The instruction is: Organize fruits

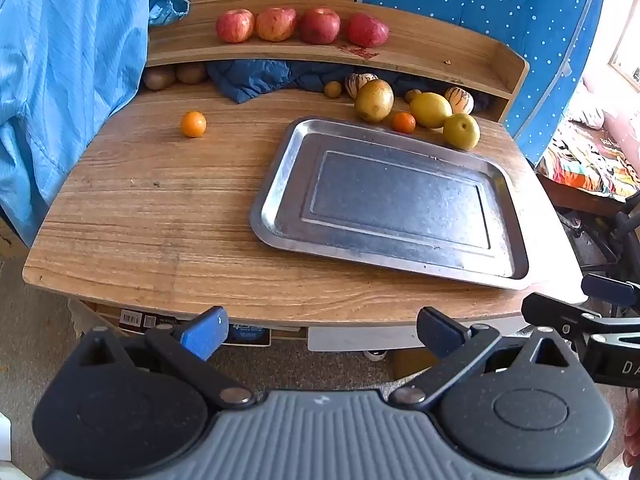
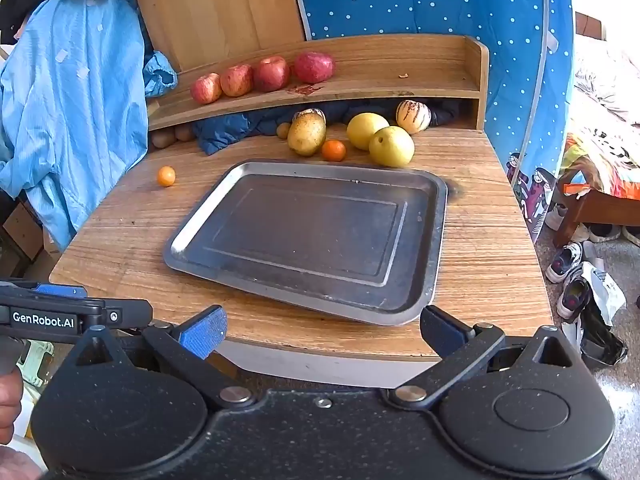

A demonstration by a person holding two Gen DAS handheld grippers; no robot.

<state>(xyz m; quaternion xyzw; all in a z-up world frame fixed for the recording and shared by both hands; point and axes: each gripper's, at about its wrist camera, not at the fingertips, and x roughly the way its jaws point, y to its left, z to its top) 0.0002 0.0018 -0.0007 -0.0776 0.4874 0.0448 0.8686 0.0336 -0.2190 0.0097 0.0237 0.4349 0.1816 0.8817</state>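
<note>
An empty metal tray [image 1: 280, 184] [image 2: 440, 216] lies on the wooden table. Behind it sit a brownish pear [image 1: 374, 100] [image 2: 307, 133], a small orange [image 1: 403, 122] [image 2: 333, 150], a lemon [image 1: 430, 109] [image 2: 366, 130], a yellow pear [image 1: 461, 131] [image 2: 391, 146] and striped melons [image 1: 459, 100] [image 2: 413, 116]. A lone small orange [image 1: 193, 124] [image 2: 166, 176] rests at the left. Several red apples [image 1: 276, 24] [image 2: 271, 73] line the shelf. My left gripper [image 1: 322, 334] hangs open before the table's front edge, holding nothing. My right gripper [image 2: 324, 332] is open too, near the tray's front corner.
A blue garment [image 1: 60, 80] [image 2: 72, 100] hangs at the table's left. Dark blue cloth [image 1: 256, 78] [image 2: 228, 130] and kiwis [image 1: 160, 78] lie under the shelf. Shoes [image 2: 568, 264] are on the floor to the right. The right gripper's body [image 1: 592, 320] shows at the left view's edge.
</note>
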